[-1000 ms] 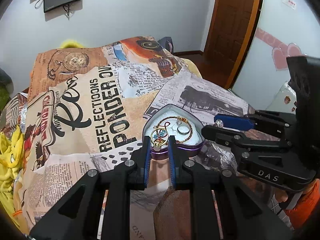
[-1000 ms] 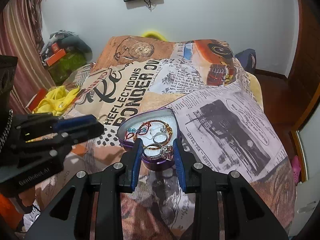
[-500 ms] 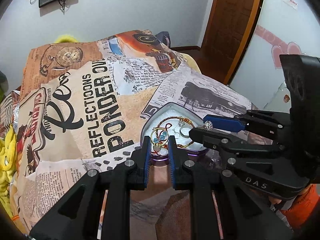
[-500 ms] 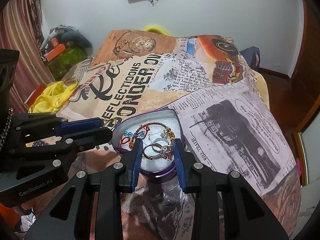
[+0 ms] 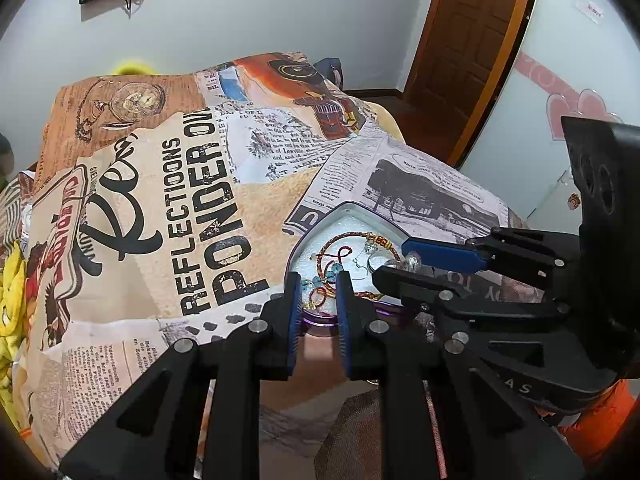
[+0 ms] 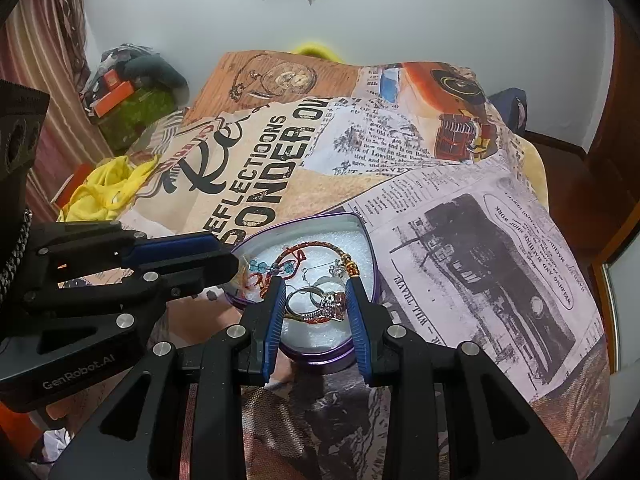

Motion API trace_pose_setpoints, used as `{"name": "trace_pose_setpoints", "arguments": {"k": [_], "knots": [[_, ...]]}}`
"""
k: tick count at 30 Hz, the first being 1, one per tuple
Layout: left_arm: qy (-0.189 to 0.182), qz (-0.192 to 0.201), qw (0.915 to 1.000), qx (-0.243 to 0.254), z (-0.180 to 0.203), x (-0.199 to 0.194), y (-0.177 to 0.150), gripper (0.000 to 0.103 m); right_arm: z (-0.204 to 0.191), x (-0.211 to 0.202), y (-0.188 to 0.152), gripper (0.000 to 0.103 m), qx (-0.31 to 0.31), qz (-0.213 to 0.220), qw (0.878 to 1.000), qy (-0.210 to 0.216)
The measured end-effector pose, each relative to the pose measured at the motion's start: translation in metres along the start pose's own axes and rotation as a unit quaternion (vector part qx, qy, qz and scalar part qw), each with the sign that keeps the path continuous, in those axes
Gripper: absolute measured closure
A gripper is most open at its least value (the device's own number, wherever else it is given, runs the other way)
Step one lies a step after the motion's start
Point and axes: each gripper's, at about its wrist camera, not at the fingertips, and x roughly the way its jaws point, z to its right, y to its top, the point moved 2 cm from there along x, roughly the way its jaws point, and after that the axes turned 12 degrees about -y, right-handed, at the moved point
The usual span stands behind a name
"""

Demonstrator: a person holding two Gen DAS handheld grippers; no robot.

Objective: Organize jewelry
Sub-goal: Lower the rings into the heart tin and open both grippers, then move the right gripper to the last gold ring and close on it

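"Inspecting the jewelry first: location and condition?"

"Found in a heart-shaped tin (image 6: pixel 362 236), purple outside, lined with white foam, set on a bed blanket (image 6: pixel 480 240) printed like old newspaper. Inside: a red-and-gold cord bracelet (image 6: pixel 316 245) coiled round the middle, a string of blue beads (image 6: pixel 262 266) with a red swirl on the left-hand side, small silver pieces among them, too fine to name."

"Noted. Right gripper (image 6: pixel 314 284)?"

"Poised over the near end of the tin, pointing down into it. Fingers (image 6: pixel 272 320) part-way apart and clamped on a ring (image 6: pixel 308 300): silver band, raised cluster of pinkish stones turned toward the right-hand pad. Held above the foam; contact with the lining not determinable."

"Left gripper (image 5: pixel 316 280)?"

"Alongside, over the tin's left-hand edge, likewise angled down. Fingers (image 5: pixel 292 312) nearly together, a narrow gap showing. Beads and a gold-red dangle seen through that gap; cannot tell whether pinched or merely lying behind."

"Clearance between the two?"

"Close, tips near one another above the tin, not touching."

"Tin itself?"

"Flat on the blanket, lid nowhere seen, rim undamaged as far as visible."
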Motion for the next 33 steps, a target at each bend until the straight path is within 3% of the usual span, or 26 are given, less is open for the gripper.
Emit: {"name": "trace_pose_setpoints", "arguments": {"k": [16, 24, 29, 33], "knots": [[0.012, 0.005, 0.9999, 0.008, 0.010, -0.015, -0.003, 0.087, -0.002, -0.013, -0.001, 0.074, 0.000, 0.003, 1.000, -0.001], [0.018, 0.010, 0.9997, 0.014, 0.019, -0.032, -0.007, 0.086, -0.003, -0.028, -0.005, 0.068, -0.003, 0.010, 1.000, -0.006], [0.023, 0.019, 0.9994, 0.014, 0.023, -0.046, -0.012, 0.068, -0.002, -0.035, -0.009, 0.067, -0.003, 0.010, 1.000, -0.012], [0.026, 0.019, 0.9994, 0.014, 0.025, -0.053, -0.018, 0.068, -0.003, -0.040, -0.013, 0.067, -0.004, 0.008, 1.000, -0.016]]}}
